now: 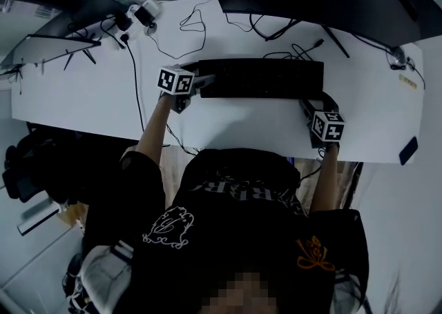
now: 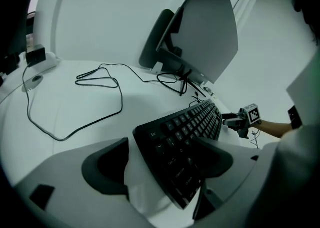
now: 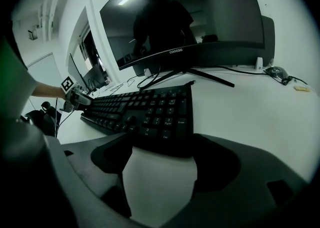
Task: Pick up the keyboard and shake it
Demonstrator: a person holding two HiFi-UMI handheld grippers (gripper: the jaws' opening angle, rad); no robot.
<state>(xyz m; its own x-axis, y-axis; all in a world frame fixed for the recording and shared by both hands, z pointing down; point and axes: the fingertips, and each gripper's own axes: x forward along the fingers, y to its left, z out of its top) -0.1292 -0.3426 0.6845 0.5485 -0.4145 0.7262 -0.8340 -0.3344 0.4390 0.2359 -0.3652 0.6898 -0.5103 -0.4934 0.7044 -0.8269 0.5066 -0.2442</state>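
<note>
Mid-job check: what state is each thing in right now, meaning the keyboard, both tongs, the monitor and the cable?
Keyboard: flat on the desk, not lifted, one end between each tongs' jaws.
Left tongs: open, jaws astride the keyboard's left end.
Right tongs: open, jaws astride its right end.
Monitor: screen dark, only reflections.
Cable: loose, looped on the desk.

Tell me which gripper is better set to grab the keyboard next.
Likely the left gripper: the keyboard end sits well between its open fingers. The right gripper, also open, has only a corner at its fingertips.
</note>
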